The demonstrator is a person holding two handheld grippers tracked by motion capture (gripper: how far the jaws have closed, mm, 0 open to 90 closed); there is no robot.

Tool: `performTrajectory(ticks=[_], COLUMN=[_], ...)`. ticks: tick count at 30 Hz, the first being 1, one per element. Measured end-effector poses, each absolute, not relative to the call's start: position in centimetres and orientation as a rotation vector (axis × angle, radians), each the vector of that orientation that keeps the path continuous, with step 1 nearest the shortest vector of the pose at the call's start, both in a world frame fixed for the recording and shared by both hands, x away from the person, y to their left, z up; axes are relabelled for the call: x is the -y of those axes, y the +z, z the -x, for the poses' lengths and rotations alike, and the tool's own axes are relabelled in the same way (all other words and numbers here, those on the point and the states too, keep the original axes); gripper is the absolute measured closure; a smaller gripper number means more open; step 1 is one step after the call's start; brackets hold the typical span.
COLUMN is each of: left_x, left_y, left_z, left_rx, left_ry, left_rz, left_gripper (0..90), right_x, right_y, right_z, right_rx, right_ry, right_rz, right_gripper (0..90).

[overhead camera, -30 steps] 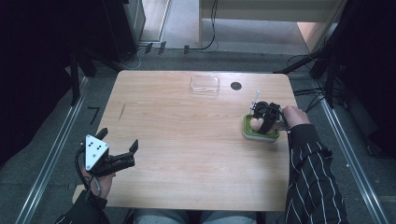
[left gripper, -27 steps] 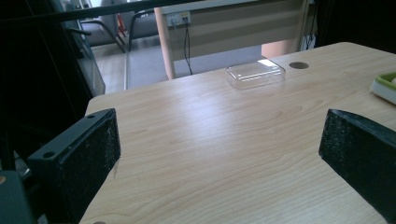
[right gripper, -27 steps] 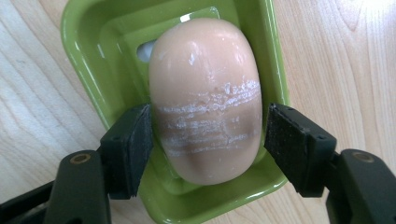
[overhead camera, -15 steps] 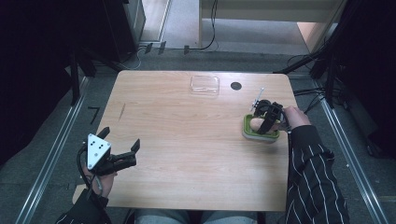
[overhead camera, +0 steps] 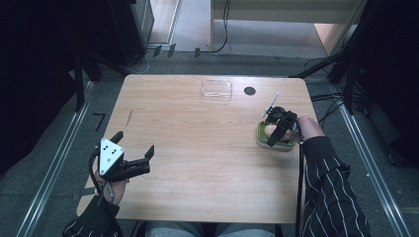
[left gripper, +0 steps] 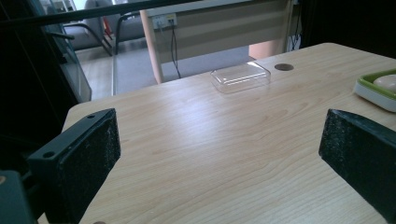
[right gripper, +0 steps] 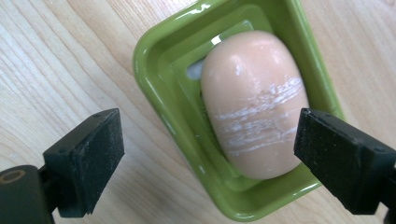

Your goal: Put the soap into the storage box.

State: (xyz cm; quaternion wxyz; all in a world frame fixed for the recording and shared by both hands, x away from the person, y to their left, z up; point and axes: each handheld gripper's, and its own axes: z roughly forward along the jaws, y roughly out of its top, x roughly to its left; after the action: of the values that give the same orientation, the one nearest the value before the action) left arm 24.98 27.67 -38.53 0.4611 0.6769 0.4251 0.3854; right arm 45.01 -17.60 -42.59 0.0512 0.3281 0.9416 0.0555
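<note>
Right tongs point(right gripper: 205, 163) just opening, spread, hovering over soap point(right gripper: 254, 102) in green dish point(right gripper: 159, 84); no contact.

Black jaws, grey three-cornered plate point(overhead camera: 109, 151) — pinstriped sleeves point(overhead camera: 332, 192)

Right gripper point(right gripper: 205, 154) points down, jaws just opened apart; left gripper point(overhead camera: 132, 159) gapes level.

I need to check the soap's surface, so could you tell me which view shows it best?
The right gripper view: the soap lies close up in the green dish, white streaks plain. The high view has it small beside the right gripper; the left gripper view catches its edge.
</note>
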Motion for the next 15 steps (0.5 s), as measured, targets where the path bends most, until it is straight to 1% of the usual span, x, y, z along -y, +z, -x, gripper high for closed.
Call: performTrajectory(ticks=[3, 5, 7, 15], left_x=[-27.4, -27.1, -26.9, -26.2], left_y=[-38.5, -38.6, -38.5, -38.6], left_z=[-25.2, -25.4, -25.6, -26.1], left_rx=[-1.04, -1.03, -1.025, -0.999], left_ry=[0.942, 0.935, 0.93, 0.912], left_rz=[-1.665, -1.667, -1.672, -1.683], left_gripper=[0.0, 0.0, 0.0, 0.0], right_x=[17.5, 17.4, 17.3, 17.0], right_y=[-42.5, -42.6, -42.6, -42.7], right_z=[-44.8, -44.4, -44.1, -42.6], right_rx=[-2.87, -2.865, -2.863, -2.862], right_ry=[0.169, 0.183, 0.181, 0.172], right_rz=[-1.013, -1.051, -1.061, -1.098], right_gripper=[8.6, 5.9, 5.0, 2.7])
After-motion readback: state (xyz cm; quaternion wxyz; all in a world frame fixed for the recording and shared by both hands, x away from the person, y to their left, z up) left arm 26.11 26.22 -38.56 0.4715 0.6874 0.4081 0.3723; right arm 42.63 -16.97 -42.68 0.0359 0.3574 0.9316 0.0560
